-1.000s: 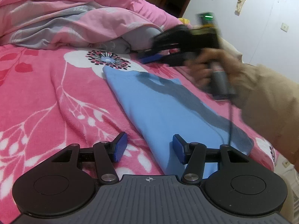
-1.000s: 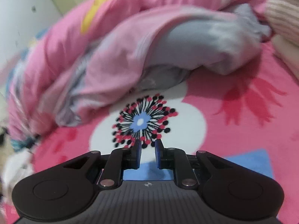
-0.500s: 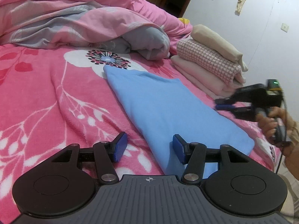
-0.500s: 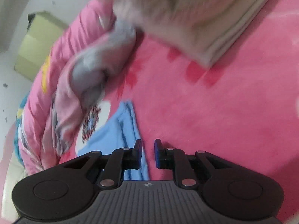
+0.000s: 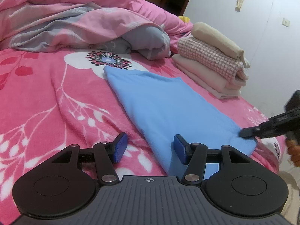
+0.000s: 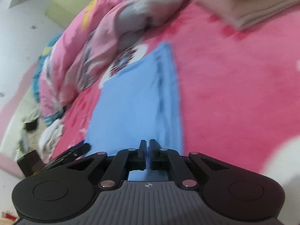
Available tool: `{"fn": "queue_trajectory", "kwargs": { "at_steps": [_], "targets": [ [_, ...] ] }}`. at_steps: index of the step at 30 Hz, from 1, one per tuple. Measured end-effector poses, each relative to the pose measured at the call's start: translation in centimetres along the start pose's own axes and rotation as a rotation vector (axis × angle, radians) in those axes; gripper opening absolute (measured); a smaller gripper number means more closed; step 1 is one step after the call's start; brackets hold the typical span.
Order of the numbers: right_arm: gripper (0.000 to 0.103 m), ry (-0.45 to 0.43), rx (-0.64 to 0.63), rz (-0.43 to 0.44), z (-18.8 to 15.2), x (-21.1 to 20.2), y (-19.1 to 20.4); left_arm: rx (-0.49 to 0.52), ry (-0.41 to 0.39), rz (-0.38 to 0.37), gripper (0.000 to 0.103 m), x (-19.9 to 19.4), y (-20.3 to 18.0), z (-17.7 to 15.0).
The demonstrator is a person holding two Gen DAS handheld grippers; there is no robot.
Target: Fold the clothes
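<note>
Blue garment (image 5: 168, 105) folded into long strip, lying flat on pink floral blanket (image 5: 46, 93); landmark for all else. Left gripper (image 5: 149, 147) at strip's near end, fingers apart, nothing pinched: one blue pad (image 5: 119, 147) over blanket just left of strip, other pad over the cloth itself. Right gripper (image 6: 147, 146) at strip's near right corner, fingers together after just closing; whether cloth is pinched can't tell, w/ view blurred. Stack of folded clothes (image 5: 211, 65) beyond strip's far right side, apart from it. Rumpled pink-grey duvet (image 5: 84, 18) behind strip's far end.
</note>
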State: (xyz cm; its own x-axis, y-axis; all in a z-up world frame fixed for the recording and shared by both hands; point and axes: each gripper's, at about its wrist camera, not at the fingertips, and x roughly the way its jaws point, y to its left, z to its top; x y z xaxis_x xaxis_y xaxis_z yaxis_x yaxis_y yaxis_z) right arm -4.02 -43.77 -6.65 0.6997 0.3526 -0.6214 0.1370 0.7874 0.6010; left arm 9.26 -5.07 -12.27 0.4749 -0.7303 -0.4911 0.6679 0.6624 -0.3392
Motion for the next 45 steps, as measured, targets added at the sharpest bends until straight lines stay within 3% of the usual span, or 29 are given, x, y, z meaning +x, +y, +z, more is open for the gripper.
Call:
{"fn": "queue_trajectory", "kwargs": {
  "at_steps": [2, 5, 7, 11, 13, 16, 21, 26, 31, 33, 37, 42, 45],
  "targets": [
    [0.005, -0.015, -0.051, -0.013, -0.1, -0.9, 1.2, 0.004, 0.001, 0.003, 0.055, 0.0, -0.1, 0.0],
    [0.005, 0.006, -0.107, 0.109, 0.1, 1.4, 3.9, 0.015, 0.002, 0.012, 0.055, 0.0, -0.3, 0.0],
    [0.005, 0.032, -0.139, 0.147, 0.1, 3.8, 5.1, 0.020, 0.003, 0.016, 0.055, 0.0, -0.3, 0.0],
    [0.000, 0.108, -0.094, 0.156, -0.7, 6.2, 3.1, 0.019, 0.002, 0.016, 0.055, -0.1, -0.3, 0.0],
    [0.000, 0.105, -0.041, 0.171, -1.4, 4.5, 1.4, 0.013, 0.001, 0.010, 0.055, -0.1, -0.2, 0.0],
    [0.003, 0.100, -0.052, 0.122, -1.9, 2.2, 1.2, 0.005, 0.000, 0.003, 0.056, -0.1, 0.0, 0.0],
    [0.005, 0.083, -0.107, 0.228, -0.5, 3.8, 4.2, 0.011, 0.001, 0.008, 0.056, 0.0, -0.1, 0.0],
    [0.003, 0.160, -0.077, 0.261, -1.3, 8.1, 4.0, 0.010, 0.002, 0.008, 0.056, 0.0, -0.1, 0.0],
    [0.003, 0.179, -0.062, 0.239, -3.9, 4.9, 2.4, -0.003, -0.002, -0.005, 0.056, -0.1, 0.2, 0.0],
    [0.005, 0.170, -0.074, 0.235, -3.4, 3.7, 2.9, -0.008, -0.003, -0.008, 0.056, -0.1, 0.2, 0.0],
    [0.005, 0.104, -0.112, 0.315, -1.3, 3.9, 4.9, -0.001, -0.002, -0.003, 0.056, -0.1, 0.1, 0.0],
    [0.005, 0.211, -0.105, 0.297, -2.9, 8.7, 5.9, 0.000, -0.001, -0.002, 0.056, -0.1, 0.1, 0.0],
    [0.005, 0.222, -0.104, 0.317, -4.9, 7.9, 6.0, -0.007, -0.002, -0.008, 0.056, -0.1, 0.2, 0.0]
  ]
}}
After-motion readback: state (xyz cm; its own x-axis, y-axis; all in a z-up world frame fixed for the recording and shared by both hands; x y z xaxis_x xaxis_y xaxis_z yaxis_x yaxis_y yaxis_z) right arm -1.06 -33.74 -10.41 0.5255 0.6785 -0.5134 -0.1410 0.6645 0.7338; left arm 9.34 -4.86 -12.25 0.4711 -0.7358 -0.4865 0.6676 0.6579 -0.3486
